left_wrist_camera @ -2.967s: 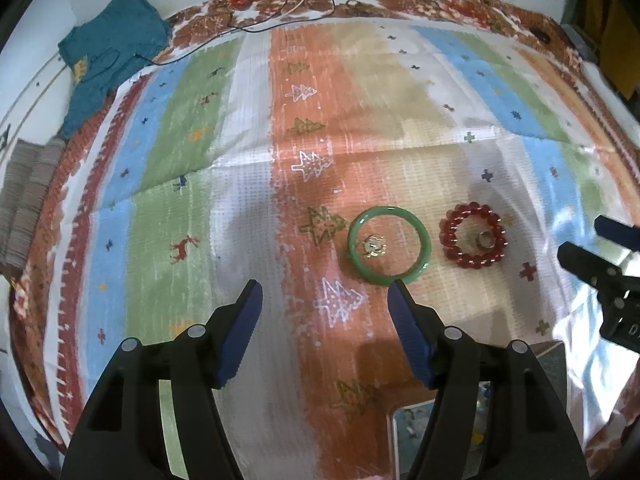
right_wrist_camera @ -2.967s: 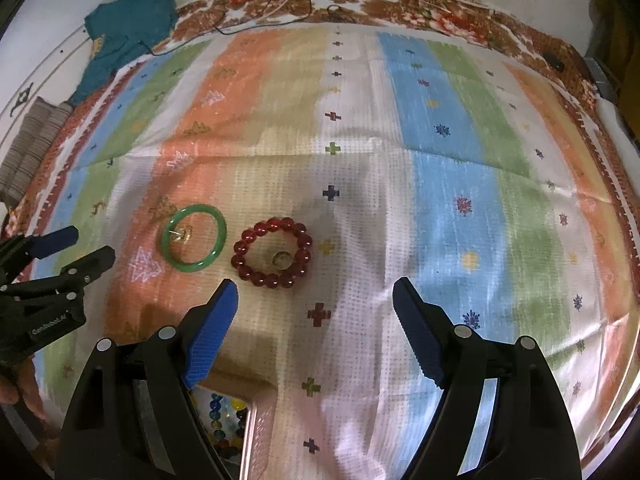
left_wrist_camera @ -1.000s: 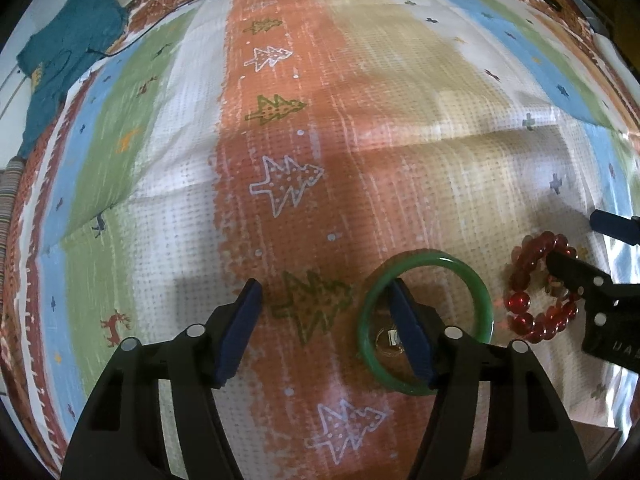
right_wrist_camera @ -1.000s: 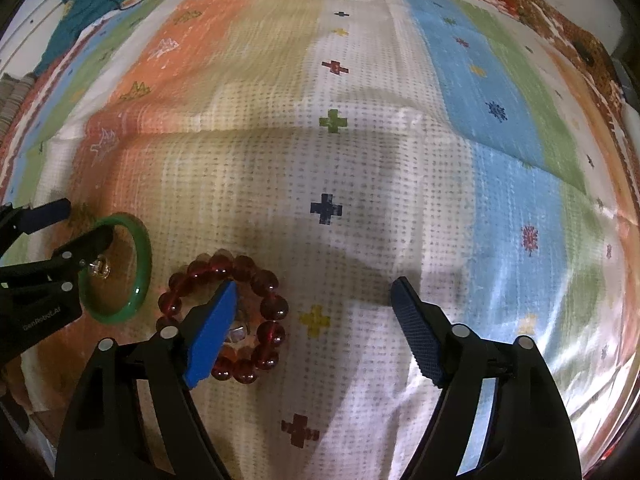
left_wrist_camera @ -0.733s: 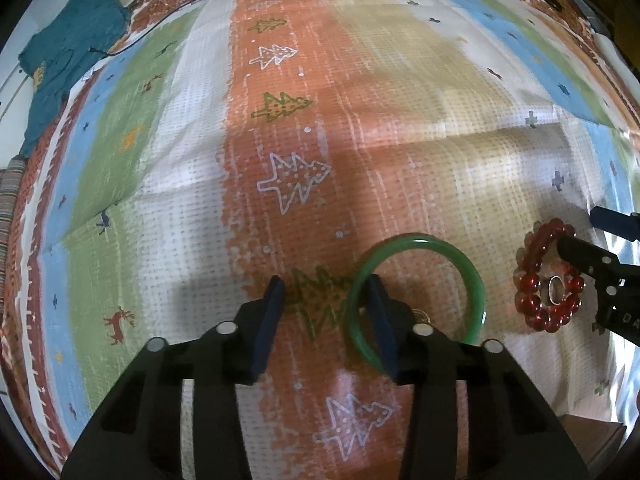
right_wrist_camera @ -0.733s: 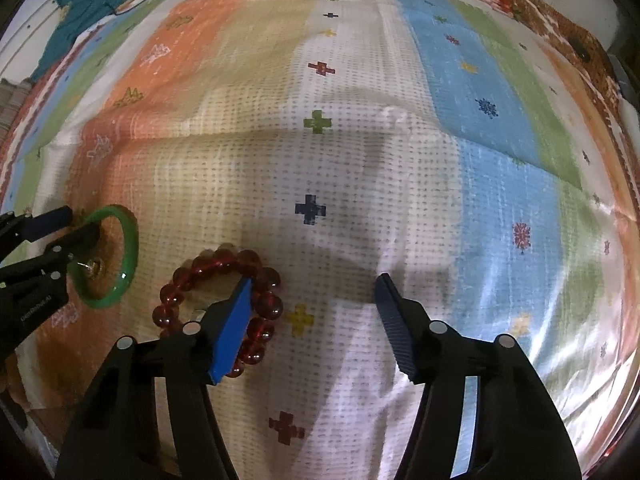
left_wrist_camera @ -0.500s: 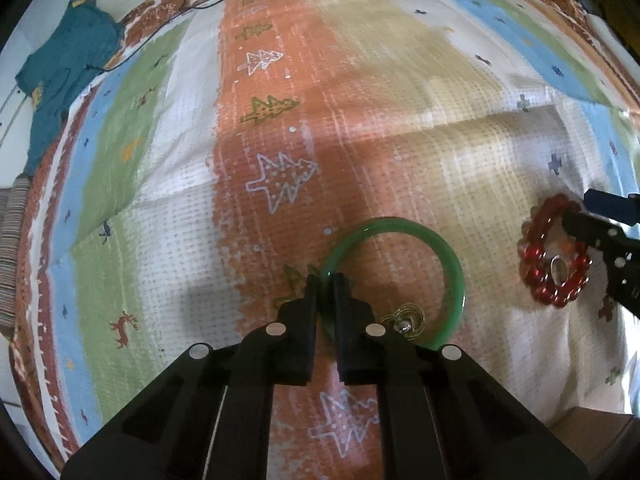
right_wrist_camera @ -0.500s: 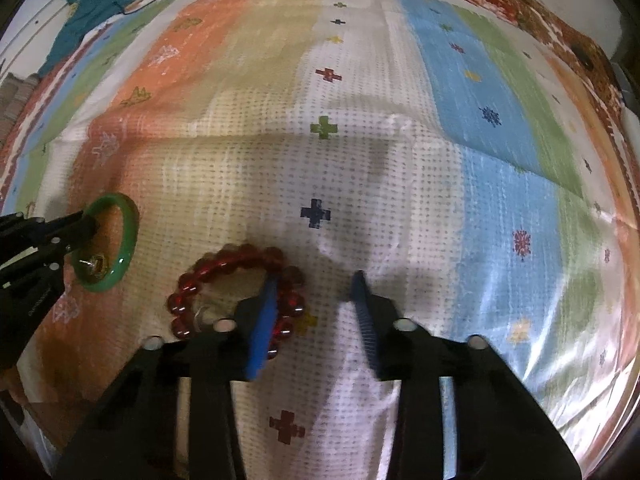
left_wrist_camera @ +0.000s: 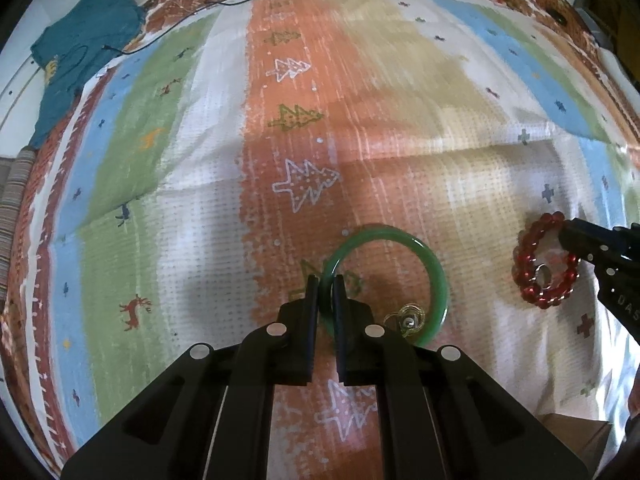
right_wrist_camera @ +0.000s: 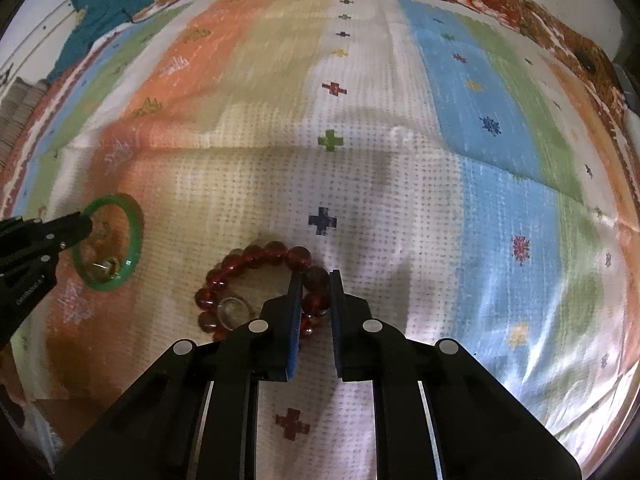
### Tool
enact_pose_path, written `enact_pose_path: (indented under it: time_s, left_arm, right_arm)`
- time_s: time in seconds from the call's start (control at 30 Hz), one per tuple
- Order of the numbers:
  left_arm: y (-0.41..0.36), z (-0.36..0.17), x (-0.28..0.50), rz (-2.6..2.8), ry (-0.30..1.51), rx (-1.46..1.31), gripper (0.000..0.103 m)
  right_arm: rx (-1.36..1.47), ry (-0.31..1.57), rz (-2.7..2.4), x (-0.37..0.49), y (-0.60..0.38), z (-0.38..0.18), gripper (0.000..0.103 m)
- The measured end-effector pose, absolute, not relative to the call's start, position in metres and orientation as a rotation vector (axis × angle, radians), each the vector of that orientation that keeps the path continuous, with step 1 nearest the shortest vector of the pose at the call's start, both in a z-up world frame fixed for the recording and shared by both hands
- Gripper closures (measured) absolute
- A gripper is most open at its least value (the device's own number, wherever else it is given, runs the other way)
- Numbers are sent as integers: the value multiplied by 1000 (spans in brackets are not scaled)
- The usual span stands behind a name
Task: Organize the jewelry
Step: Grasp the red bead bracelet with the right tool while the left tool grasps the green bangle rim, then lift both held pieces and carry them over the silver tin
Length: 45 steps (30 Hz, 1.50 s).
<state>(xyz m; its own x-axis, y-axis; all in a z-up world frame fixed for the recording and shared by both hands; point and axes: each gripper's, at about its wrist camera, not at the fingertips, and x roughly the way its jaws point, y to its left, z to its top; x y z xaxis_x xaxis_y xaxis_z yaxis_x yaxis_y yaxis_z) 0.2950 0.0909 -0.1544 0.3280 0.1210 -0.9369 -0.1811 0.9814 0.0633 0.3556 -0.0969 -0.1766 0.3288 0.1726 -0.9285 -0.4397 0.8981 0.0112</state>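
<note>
Bedspread point(left_wrist_camera: 200, 208): striped and printed, spread flat over what looks like a bed. It is the soft surface that carries all the jewelry, and each piece lies flat on it.

Teal garment point(left_wrist_camera: 80, 48): at the far left corner of the bedspread, well apart from the green bangle and seemingly no part of the job.

Left gripper point(left_wrist_camera: 326, 284): pointing steeply down, with its fingers point(left_wrist_camera: 310, 300) narrowed onto the near-left rim of the green bangle, one inside the ring and one outside. That is probably how a thin hoop lying flat gets gripped for a lift.

Right gripper point(right_wrist_camera: 314, 280): to the right of the green bangle. Its jaws have just been closing and now pinch the beads on the right side of the red bracelet.

Green bangle point(left_wrist_camera: 434, 276): the landmark, lying flat on the orange stripe and held at its rim.

Red bead bracelet point(right_wrist_camera: 240, 260): near the bangle's right side, not touching it and held by a few beads. Both pieces seem to be taken at once so each can go to its own spot.

Gold earring-like piece point(left_wrist_camera: 408, 318): inside the bangle, close to its near rim. It is loose and could get dragged.

Small ring point(right_wrist_camera: 234, 308): inside the bracelet, right of the bangle. It is free of the fingers and would probably stay behind.

Brown box corner point(left_wrist_camera: 572, 428): nearer the camera than the bangle and to its right. It may be the storage box.
</note>
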Motion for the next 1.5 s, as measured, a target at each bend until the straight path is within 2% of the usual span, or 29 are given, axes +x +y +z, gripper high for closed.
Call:
enact_pose_path:
  time_s: [0.57, 1.5]
  left_arm:
    - [92, -110, 269, 208, 1140, -99, 96]
    - [55, -40, 201, 150, 1002, -80, 96]
  right_arm:
    - [-250, 1060, 503, 317, -82, -120, 89]
    - [-216, 931, 535, 255, -101, -65, 89]
